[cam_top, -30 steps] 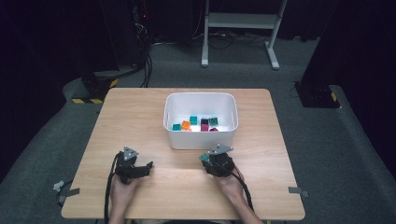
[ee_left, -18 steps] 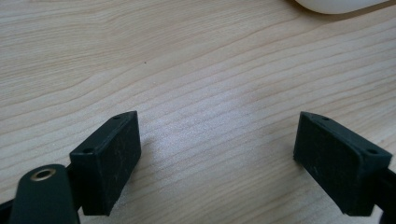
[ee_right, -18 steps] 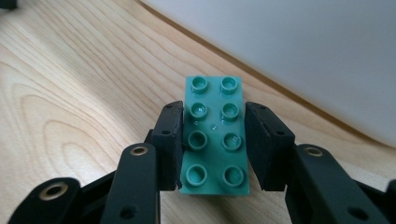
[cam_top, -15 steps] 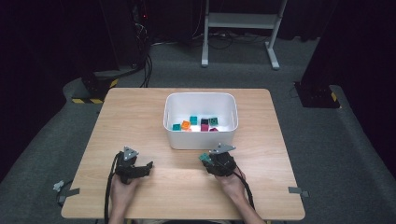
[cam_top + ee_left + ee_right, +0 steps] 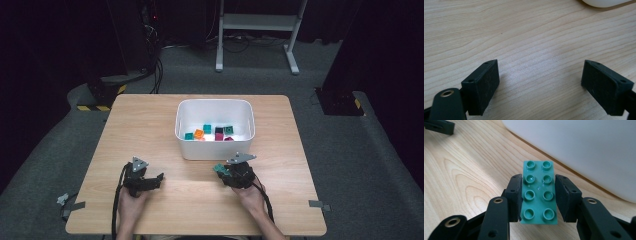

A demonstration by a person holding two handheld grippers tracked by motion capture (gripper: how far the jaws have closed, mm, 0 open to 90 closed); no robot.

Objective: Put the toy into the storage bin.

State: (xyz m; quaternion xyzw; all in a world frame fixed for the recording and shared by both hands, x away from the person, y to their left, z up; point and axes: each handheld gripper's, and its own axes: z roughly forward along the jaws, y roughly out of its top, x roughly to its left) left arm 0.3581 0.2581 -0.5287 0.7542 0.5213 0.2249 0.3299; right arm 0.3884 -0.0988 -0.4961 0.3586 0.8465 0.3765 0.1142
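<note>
One white bin on the table, holding about six small bricks; exact count unclear. One teal eight-stud brick just outside the bin. Two grippers.

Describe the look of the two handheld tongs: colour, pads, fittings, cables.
Both the left tongs and right tongs are black, each topped by a grey three-cornered plate, with black cables trailing back. The gripper views show blocky matte pads and brass-ringed pivot holes. No sleeves are visible.
</note>
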